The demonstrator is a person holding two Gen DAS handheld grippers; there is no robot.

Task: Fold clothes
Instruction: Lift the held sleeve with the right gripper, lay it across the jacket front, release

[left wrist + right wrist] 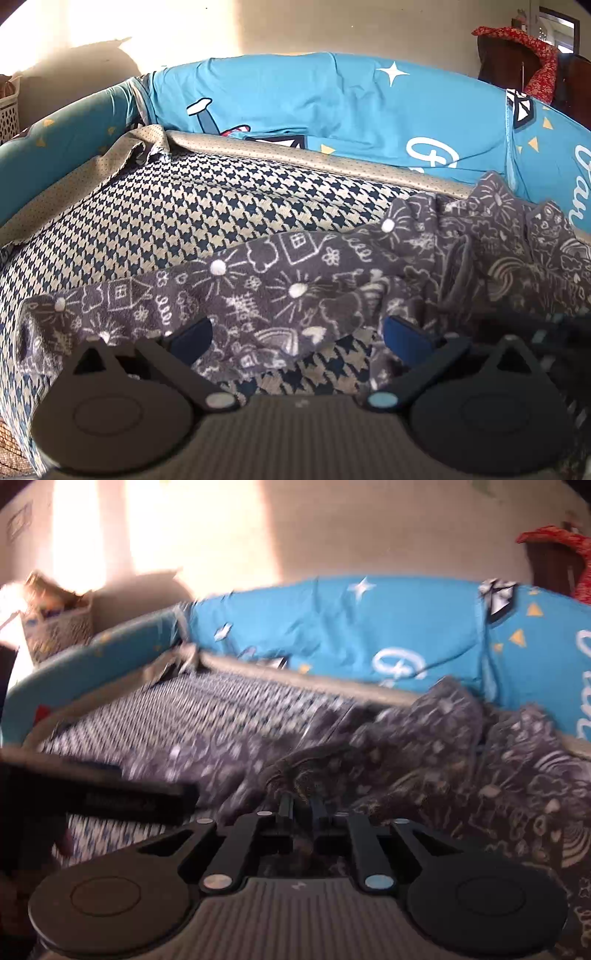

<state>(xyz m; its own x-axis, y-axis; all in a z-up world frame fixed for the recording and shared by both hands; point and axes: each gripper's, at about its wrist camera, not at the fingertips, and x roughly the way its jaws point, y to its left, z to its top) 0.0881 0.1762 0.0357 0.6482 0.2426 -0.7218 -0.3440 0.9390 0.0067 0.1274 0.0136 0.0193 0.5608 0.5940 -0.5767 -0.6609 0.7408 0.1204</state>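
A grey fleece garment (295,288) with white doodle prints lies crumpled across a houndstooth-covered sofa seat (192,206). My left gripper (295,334) is open just above the garment's near edge, its blue-padded fingers (404,332) spread wide with cloth between them. In the right wrist view, which is motion-blurred, my right gripper (301,805) is shut on a bunched fold of the same grey garment (443,746), which rises over its fingertips. The left gripper's black body (110,794) shows at the left of that view.
A blue cartoon-print cover (332,107) drapes the sofa back and armrest. A beige dotted sheet edge (258,147) runs along the seat's rear. A white basket (59,627) stands at far left by the sunlit wall. A red cloth (535,62) hangs over dark furniture at far right.
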